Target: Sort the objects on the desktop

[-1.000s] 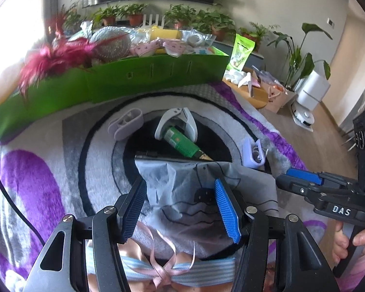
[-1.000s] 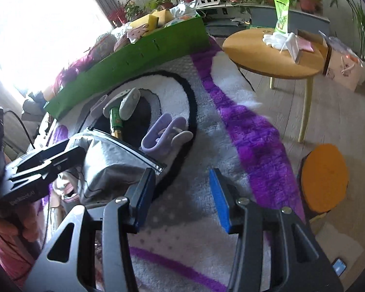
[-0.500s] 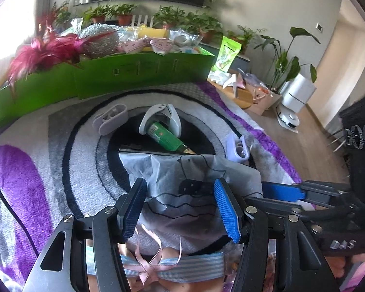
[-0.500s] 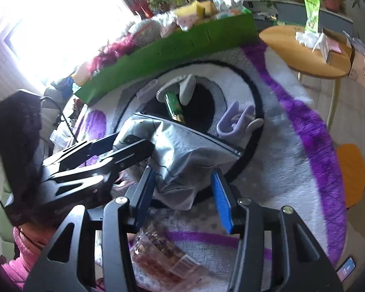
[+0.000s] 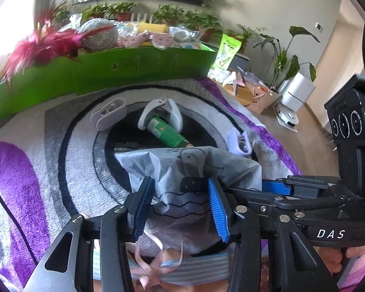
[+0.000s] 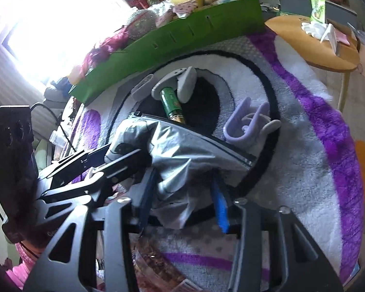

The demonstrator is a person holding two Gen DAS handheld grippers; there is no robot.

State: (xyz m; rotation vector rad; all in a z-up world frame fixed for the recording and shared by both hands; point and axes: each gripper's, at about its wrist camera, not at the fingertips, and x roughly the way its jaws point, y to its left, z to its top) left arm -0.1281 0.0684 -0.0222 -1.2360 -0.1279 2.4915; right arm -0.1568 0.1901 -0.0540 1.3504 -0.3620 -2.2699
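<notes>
Potted plants line the back wall, and a rug (image 5: 48, 170) of purple, white and black rings fills most of both views. Along the upper part of each frame runs a green box (image 5: 133, 65) heaped with goods; a pink feather tuft shows at its left end, and the rest of the heap is too jumbled to name. The window at the upper left of the right wrist view is blown out to white.

At frame centre lies a grey pouch (image 5: 189, 170), crumpled, with a dark zip edge along its far side. Both claws are on it. The left gripper (image 5: 180, 209) is closing with the pouch's near fabric between its blue pads; whether the pads already press it cannot be told. The right gripper (image 6: 185, 197) is also closing with a fold of the pouch between its pads, and again the contact is unclear, since the fabric hides the pad faces.

Just beyond the pouch a green tube (image 5: 168, 133) lies with its far end under a white clip (image 5: 160, 112). One lilac clip (image 5: 108, 116) lies at the tube's left, another (image 5: 241, 142) at the pouch's right edge, half hidden.

At the bottom of the left wrist view a striped band with a pink ribbon (image 5: 158, 260) is cut off by the frame.
</notes>
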